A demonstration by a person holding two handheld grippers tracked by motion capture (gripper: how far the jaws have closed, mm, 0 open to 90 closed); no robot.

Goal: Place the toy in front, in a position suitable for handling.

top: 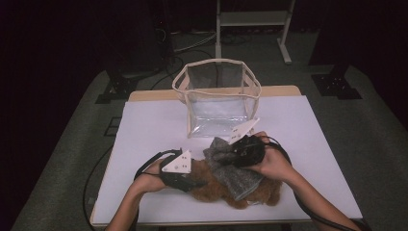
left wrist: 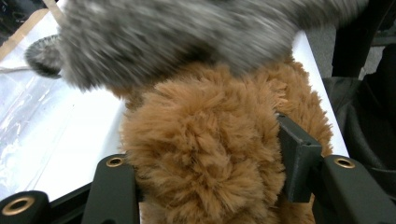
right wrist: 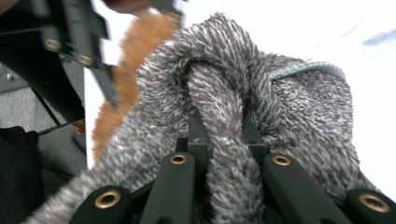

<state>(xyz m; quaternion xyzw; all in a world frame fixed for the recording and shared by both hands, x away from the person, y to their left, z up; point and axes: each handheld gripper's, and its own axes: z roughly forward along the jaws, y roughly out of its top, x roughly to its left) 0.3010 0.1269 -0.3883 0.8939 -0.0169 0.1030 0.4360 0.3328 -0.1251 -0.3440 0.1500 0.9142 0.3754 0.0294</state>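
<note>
A: High view, status?

B: One brown plush toy is lying near the front edge of the worktop, toward its middle. One grey knitted garment is draping over it. One clear bag is standing open by the back edge. The left claw is reaching onto the toy's left end; the right claw is working at the garment from above.

A: Left gripper view?

B: The left claw is standing half spread with its jaws clamping a thick lobe of brown plush toy between them. The garment is blurring across the top of the frame.

A: Right gripper view?

B: The right claw is pressing nearly together, pinching a fold of the garment. The left claw's dark frame is showing at upper left beside a strip of brown fur.

A: Failure modes?

B: In my judgement, the pinched fold is thin, so the knit may be slipping free under tension. The left hold is bearing on compressible fur, so the toy may be lifting or dragging toward the front edge with the garment. Pulling hard risks stretching the knit.
</note>
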